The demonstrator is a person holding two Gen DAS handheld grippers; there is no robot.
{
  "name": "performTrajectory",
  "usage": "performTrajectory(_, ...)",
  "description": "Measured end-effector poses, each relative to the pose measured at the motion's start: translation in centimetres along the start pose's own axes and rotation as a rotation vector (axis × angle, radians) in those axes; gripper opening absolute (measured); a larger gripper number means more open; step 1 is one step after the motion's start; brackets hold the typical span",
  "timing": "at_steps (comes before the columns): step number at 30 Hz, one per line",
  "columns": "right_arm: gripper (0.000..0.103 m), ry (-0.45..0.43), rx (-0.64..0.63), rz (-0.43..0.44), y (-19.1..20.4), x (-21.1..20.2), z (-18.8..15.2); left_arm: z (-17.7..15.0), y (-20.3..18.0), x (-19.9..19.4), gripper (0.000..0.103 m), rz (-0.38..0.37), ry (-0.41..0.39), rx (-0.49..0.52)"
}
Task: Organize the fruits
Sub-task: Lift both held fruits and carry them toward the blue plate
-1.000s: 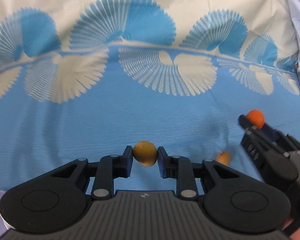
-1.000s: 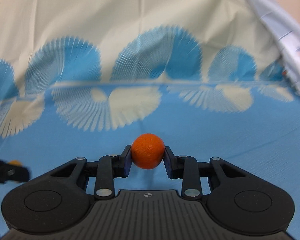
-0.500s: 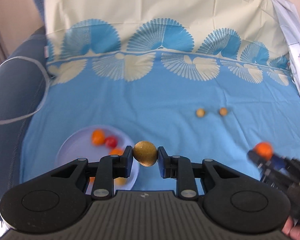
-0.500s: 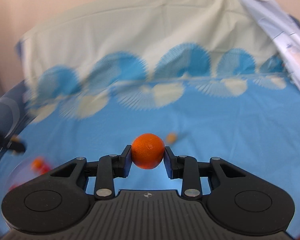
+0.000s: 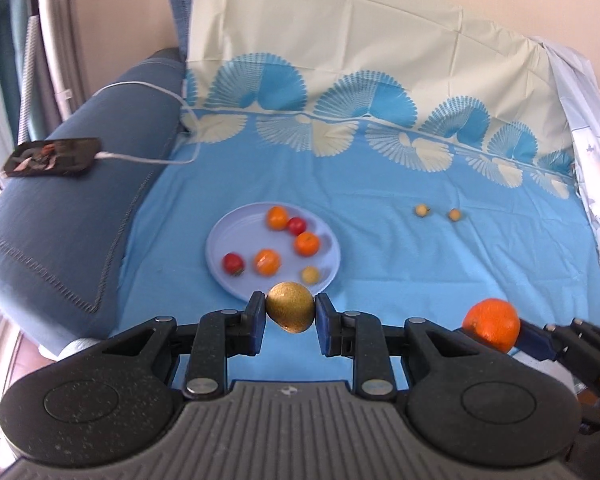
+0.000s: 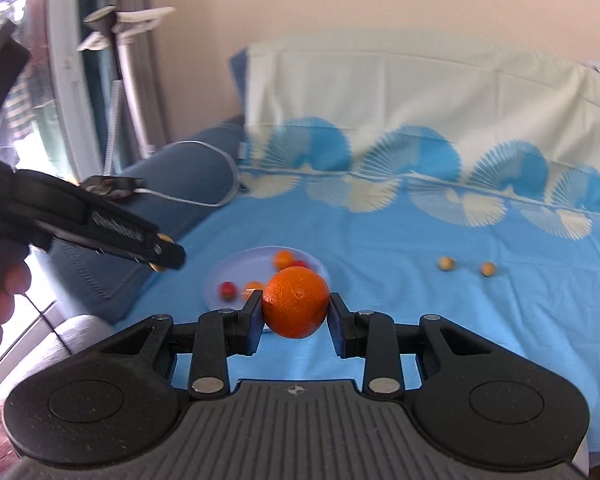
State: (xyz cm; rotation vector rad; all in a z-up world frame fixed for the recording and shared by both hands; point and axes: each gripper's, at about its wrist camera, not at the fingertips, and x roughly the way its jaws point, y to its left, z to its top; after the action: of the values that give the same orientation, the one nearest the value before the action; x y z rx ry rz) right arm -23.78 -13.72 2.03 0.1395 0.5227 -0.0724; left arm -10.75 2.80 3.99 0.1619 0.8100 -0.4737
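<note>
The left gripper [image 5: 291,314] has its fingers closed onto a golden-brown oval fruit [image 5: 290,312], held in the air just short of the near rim of the round pale-lilac plastic plate [image 5: 224,240]. The right gripper [image 6: 295,310] pinches a round bright orange [image 6: 295,302], likewise aloft, with the plate behind it. On the plate lie three small orange fruits, two red ones and one pale yellow one, leaving bare room on its left half. The plate sits on the blue fan-patterned bedsheet [image 5: 400,280], near the sheet's left edge beside a dark blue bolster cushion [image 5: 60,220]. Two small tan round fruits [image 5: 438,212] lie apart from it to the right, with broad open sheet around them. In the right wrist view the orange hides part of the plate, and that view is blurred, so the fruits there are probably the same six.
</note>
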Motion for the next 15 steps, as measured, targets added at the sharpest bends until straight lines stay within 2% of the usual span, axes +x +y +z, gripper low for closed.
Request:
performTrajectory(5, 0.035, -0.007, -0.061, 0.022, 2.3, -1.4, -0.3, -1.6, 1.6, -1.9, 0.029, 0.010, -0.010, -0.043)
performTrajectory(15, 0.035, 0.005, -0.098, 0.019, 3.1, -1.7, -0.3, -1.8, 2.9, -2.8, 0.029, -0.006, -0.030, -0.096)
